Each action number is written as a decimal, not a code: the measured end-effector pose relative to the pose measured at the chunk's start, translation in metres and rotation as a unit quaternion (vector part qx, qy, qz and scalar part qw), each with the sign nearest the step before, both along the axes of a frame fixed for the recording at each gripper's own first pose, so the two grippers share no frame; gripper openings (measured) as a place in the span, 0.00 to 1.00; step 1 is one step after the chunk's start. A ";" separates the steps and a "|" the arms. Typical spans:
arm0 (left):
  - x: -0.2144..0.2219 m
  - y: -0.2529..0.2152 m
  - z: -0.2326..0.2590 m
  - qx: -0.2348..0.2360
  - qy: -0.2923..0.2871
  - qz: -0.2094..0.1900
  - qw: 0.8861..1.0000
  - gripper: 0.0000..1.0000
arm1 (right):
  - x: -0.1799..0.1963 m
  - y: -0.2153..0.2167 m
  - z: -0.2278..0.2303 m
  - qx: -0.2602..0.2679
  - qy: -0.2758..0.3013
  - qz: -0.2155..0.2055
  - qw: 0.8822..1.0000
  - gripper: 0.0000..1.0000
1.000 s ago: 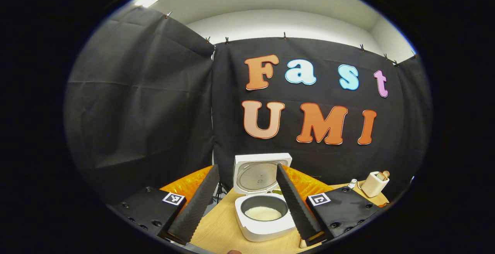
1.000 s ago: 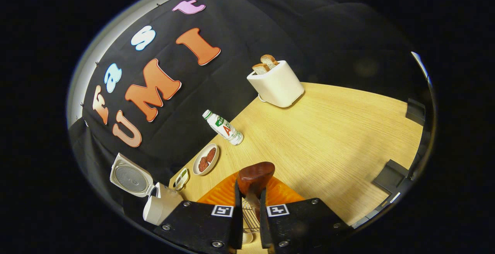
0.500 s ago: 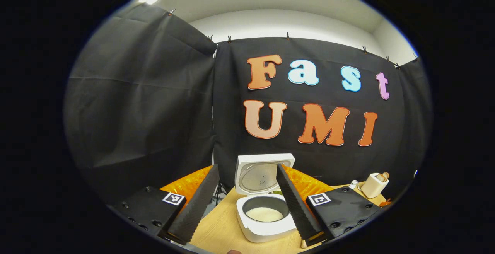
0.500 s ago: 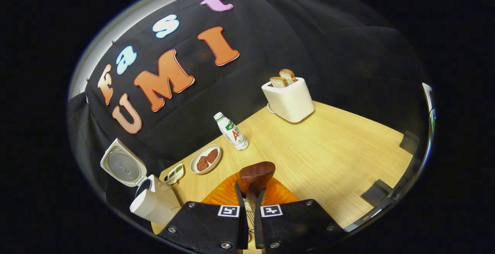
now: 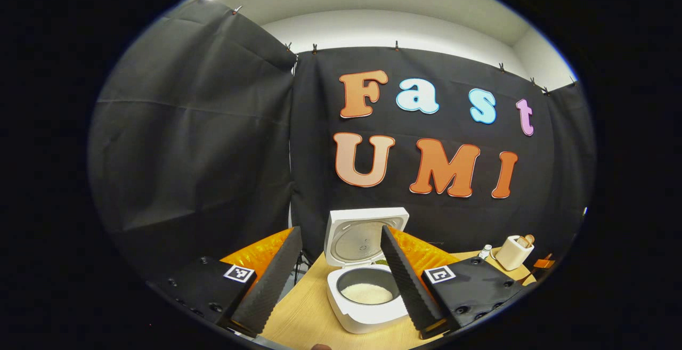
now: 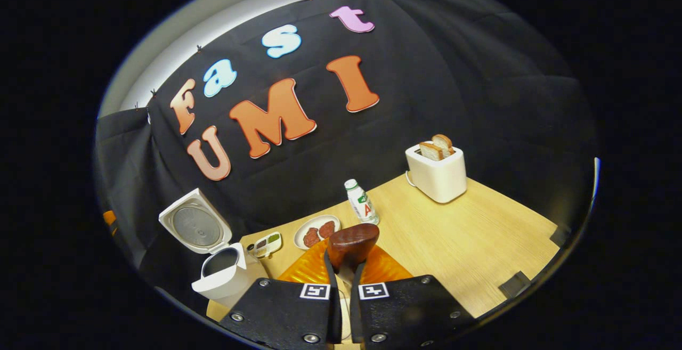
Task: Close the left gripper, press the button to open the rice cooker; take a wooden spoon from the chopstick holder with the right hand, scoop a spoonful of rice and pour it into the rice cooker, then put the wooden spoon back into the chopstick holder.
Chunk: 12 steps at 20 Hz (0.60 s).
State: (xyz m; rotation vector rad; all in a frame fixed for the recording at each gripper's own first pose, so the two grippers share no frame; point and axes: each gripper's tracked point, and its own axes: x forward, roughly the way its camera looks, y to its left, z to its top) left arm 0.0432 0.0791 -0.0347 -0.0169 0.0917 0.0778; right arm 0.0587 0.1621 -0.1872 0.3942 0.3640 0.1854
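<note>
The white rice cooker (image 5: 367,307) stands open on the wooden table, its lid (image 5: 365,233) upright and white rice (image 5: 366,293) in the pot. My left gripper (image 5: 340,228) is open and holds nothing, and its fingers frame the cooker from a short way back. In the right gripper view, my right gripper (image 6: 343,267) is shut on the handle of the dark wooden spoon (image 6: 352,243), whose bowl sticks out past the fingertips above the table. The open cooker (image 6: 224,278) lies to that gripper's lower left.
A white toaster (image 6: 437,171) with bread stands at the back right, a small bottle (image 6: 361,206) near the wall, and beside it a plate (image 6: 317,231) of brown food and a small dish (image 6: 267,243). Bare table (image 6: 469,233) stretches to the right.
The right gripper has turned and levelled with the spoon, bringing the cooker further into its view; its fingers drew closer on the handle. The left gripper has barely shifted.
</note>
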 end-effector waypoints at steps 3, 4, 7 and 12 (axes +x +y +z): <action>0.001 0.006 0.000 0.002 0.001 -0.003 1.000 1.00 | -0.004 0.029 0.003 -0.034 -0.012 0.029 0.999 0.06; 0.001 0.009 0.000 0.004 0.002 -0.003 1.000 1.00 | -0.005 0.039 0.001 -0.045 -0.013 0.039 0.998 0.06; 0.000 0.016 -0.002 0.008 0.005 -0.002 1.000 1.00 | -0.012 0.065 -0.009 -0.057 -0.007 0.064 0.996 0.06; 0.002 0.026 -0.007 0.009 0.010 -0.002 1.000 1.00 | -0.021 0.088 -0.047 -0.115 0.017 0.081 0.990 0.05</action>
